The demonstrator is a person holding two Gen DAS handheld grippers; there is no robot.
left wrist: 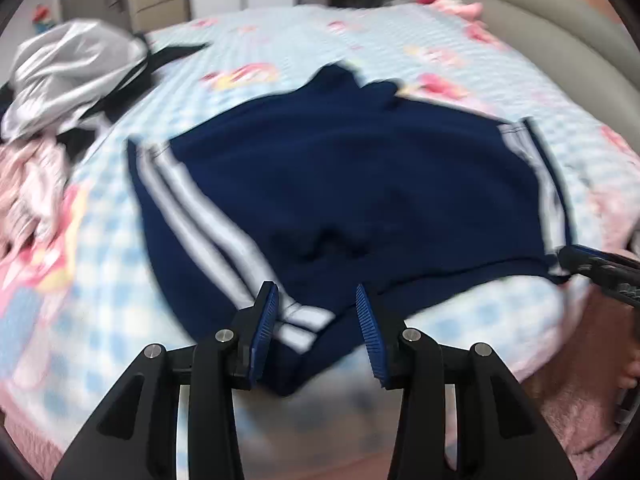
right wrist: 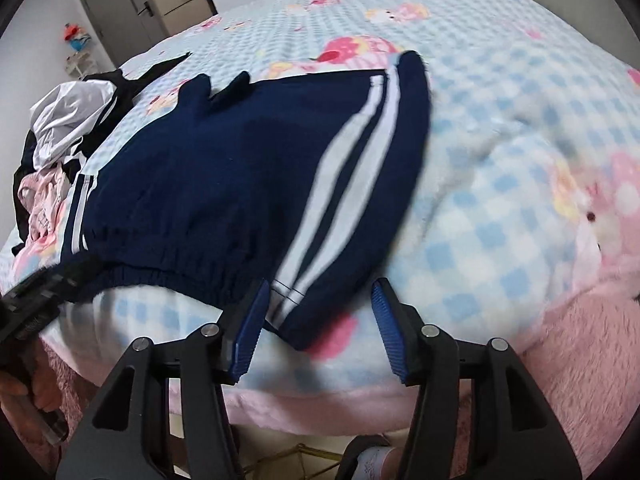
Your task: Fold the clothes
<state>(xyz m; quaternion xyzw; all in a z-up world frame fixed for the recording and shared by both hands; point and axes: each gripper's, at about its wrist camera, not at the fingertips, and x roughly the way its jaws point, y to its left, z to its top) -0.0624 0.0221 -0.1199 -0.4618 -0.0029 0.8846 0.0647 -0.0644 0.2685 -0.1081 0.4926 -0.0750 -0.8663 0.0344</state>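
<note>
While navy shorts (left wrist: 352, 184) lie spread flat on the checked blanket (left wrist: 304, 36), both grippers stand at the waistband corners with jaws parted.

Left to right, left wrist view: heap of silver, black and pink clothes (left wrist: 60, 92) at the blanket's far left edge, apart from the shorts; left side seam with two white stripes (left wrist: 200, 216); left gripper (left wrist: 316, 320), blue pads apart, striped waistband corner lying between them — no pad seen pressing on the cloth; right gripper (left wrist: 600, 270) at the opposite waistband corner. Right wrist view: right gripper (right wrist: 318, 320) likewise standing apart over the striped corner and hem — cloth between the pads, not pinched; pink fleece border (right wrist: 580, 360) of the blanket at the near right.
</note>
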